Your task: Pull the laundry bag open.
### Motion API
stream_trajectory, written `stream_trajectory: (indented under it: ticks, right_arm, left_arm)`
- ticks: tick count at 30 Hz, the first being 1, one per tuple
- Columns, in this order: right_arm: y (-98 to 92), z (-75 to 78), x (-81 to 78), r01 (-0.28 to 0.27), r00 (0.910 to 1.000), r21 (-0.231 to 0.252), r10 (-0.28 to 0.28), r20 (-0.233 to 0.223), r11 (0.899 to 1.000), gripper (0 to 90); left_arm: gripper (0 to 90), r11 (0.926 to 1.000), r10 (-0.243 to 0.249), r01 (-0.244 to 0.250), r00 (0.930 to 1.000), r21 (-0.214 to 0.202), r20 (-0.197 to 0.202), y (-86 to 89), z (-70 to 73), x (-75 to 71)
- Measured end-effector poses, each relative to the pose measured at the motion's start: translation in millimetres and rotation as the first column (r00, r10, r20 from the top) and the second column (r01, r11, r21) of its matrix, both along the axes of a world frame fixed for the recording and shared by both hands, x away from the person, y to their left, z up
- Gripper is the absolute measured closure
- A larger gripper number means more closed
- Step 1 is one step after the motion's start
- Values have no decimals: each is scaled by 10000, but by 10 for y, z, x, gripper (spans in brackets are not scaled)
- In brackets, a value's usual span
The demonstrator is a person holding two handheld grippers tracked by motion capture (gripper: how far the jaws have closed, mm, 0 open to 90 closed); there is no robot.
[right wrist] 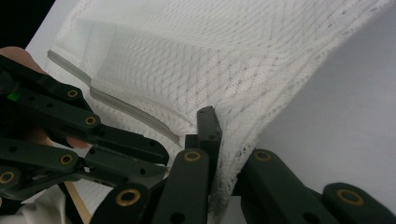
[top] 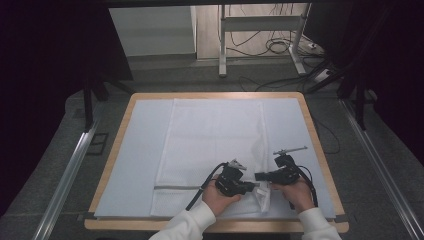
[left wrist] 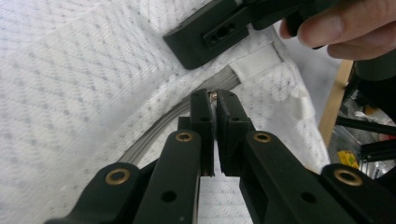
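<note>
Bench near edge: left gripper [left wrist: 215, 100] clamps zipper pull [left wrist: 213, 95]; right gripper [right wrist: 219, 126] pinches mesh bag [right wrist: 196, 60] corner.

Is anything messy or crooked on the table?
Yes. The white mesh bag lies flat except its near right corner, which is bunched up between the left tool and right tool. Its grey zipper curves there instead of running straight.

No text, label or number is legible anywhere.
</note>
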State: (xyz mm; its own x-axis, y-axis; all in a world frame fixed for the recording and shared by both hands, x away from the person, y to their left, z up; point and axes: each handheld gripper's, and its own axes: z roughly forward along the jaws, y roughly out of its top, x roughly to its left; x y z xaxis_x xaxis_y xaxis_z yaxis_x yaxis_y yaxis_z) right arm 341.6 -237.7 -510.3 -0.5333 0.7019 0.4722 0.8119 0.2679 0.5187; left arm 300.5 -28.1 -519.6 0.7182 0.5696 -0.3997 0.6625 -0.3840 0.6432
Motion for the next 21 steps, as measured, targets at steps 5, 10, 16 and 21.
stream_trajectory:
  ticks: [5, 10, 16, 21]
  right_arm:
    - [4, -6, -3, -24, 10000, 15, 24, 8, 10000, 885]
    - [5, -9, -3, -52, 10000, 3, 52, 30, 10000, 885]
    - [6, -14, -4, -86, 10000, -4, 86, 35, 10000, 885]
    - [14, -20, -7, -122, 9999, -91, 122, 56, 9999, 885]
  left_arm:
    - [871, 10000, 5, -5, 10000, -5, -7, 16, 2, -3]
    - [871, 10000, 48, -48, 10000, -9, -77, 38, -12, 13]
    - [871, 10000, 38, -38, 9999, -15, -104, 45, -16, 15]
    - [871, 9998, 19, -17, 10000, 192, -69, 52, -31, 10]
